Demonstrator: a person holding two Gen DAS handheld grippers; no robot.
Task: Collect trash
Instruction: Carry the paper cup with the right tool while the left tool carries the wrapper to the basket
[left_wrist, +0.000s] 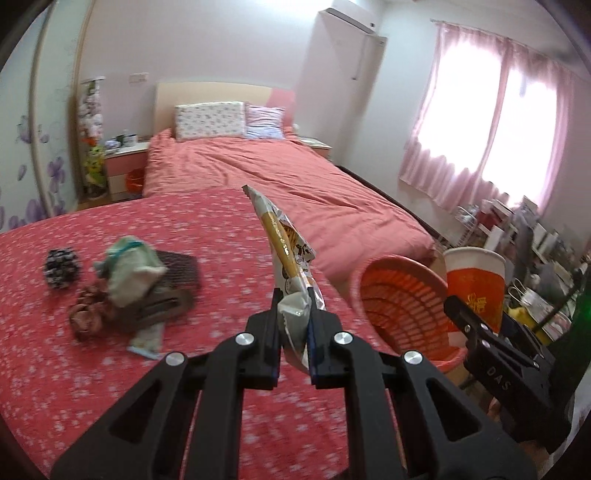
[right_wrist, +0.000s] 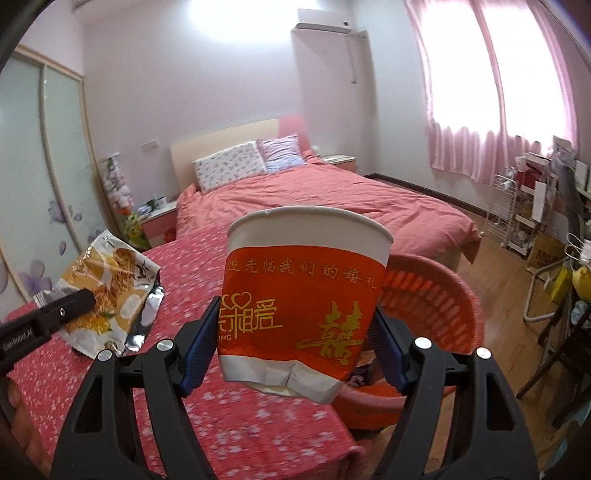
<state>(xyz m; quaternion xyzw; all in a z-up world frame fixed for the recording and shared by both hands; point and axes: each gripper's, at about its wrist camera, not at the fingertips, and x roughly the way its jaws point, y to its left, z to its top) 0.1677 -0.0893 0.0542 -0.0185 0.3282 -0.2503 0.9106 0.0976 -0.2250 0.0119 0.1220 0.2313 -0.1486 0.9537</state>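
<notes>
Trash fills both of your tools. Your left gripper (left_wrist: 294, 295) has its jaws pinched tight on a crinkled white-and-gold foil snack wrapper (left_wrist: 286, 240), which stands up from the pads above the red cloth with small white flowers (left_wrist: 74, 369) that covers the near surface. Your right gripper (right_wrist: 295, 338) holds a white paper cup with a red band and gold lettering (right_wrist: 303, 306) by its sides, the blue pads pressed against the band; the cup stands nearly upright, and its lower rim is dented and creased.

The round orange-red plastic basket with slatted walls (left_wrist: 399, 302) sits off the right edge of the flowered cloth, and you have the cup just in front of it (in the right wrist view the basket's rim (right_wrist: 454, 295) shows directly behind the cup). The wrapper is to the left of the basket, over the cloth's right side.

More litter lies in a heap towards the cloth's left side: a crumpled pale green paper bag (left_wrist: 129, 269) on top of a dark brown flat packet (left_wrist: 181, 273), a black-and-white speckled ball (left_wrist: 61, 266) just beside them, and a brownish crumpled scrap (left_wrist: 86, 314) nearer you.
</notes>
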